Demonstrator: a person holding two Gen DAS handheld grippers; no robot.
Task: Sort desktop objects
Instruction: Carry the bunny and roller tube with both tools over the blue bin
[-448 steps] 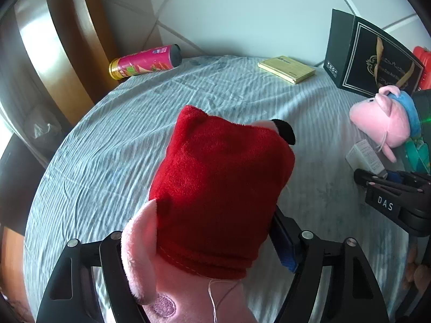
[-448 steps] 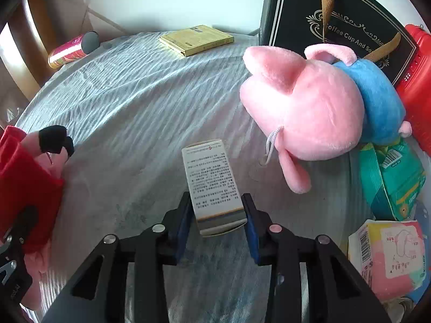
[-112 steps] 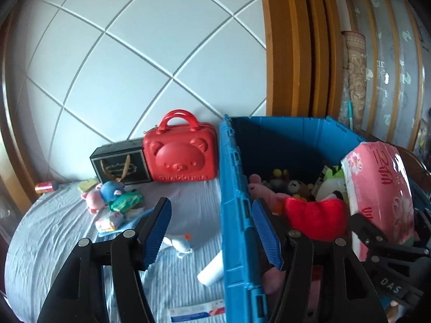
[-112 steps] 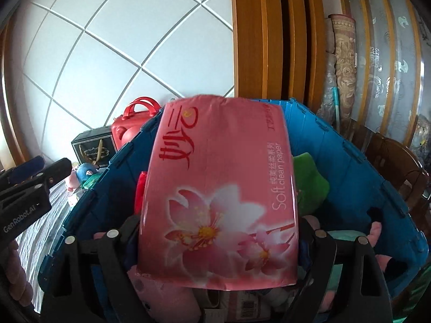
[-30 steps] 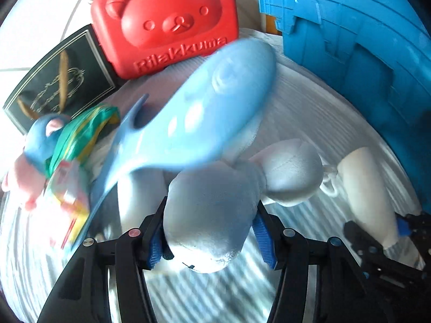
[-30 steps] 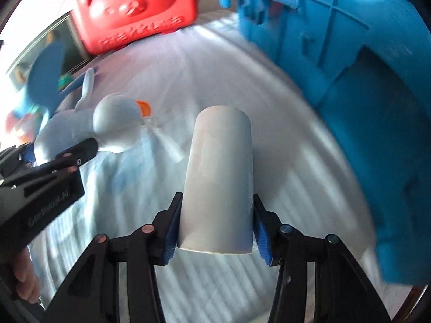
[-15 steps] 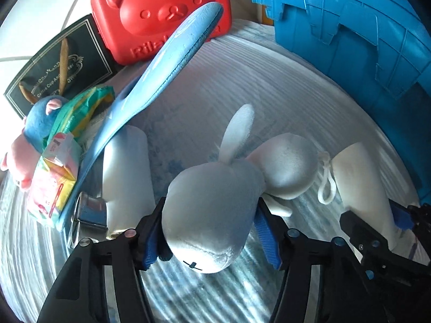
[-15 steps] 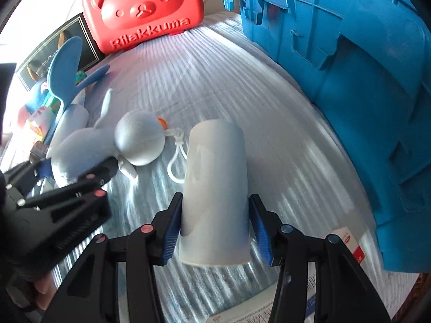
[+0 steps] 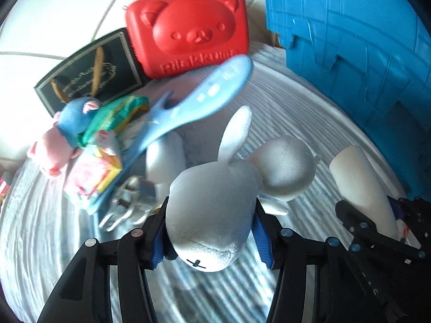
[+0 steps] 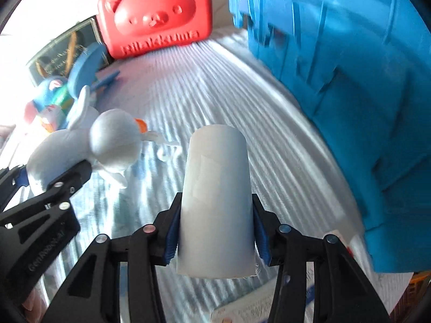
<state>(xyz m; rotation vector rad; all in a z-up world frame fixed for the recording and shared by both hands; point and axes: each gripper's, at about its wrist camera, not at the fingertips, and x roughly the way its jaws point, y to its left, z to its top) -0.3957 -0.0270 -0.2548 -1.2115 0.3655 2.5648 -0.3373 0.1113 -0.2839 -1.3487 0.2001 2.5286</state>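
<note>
While both hands are loaded, each should lift cleanly before swinging toward the blue crate [image 10: 350, 80] off to the right of the jaws. The left gripper [image 9: 212, 234] has its jaws clamped on the body of the white plush toy [image 9: 210, 210], whose head and cord hang ahead. The right gripper [image 10: 215, 237] is clamped round a white cylinder [image 10: 215, 196] above the striped counter [image 10: 215, 94]. Keep the dangling cord clear of the blue paddle-shaped thing [image 9: 199, 94] ahead-left.

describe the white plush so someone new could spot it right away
Start at the big blue bin; on the striped cloth beside it, the left gripper clamps the white plush. Unlike the plain white roll nearby, it has a round head and long ear.
</note>
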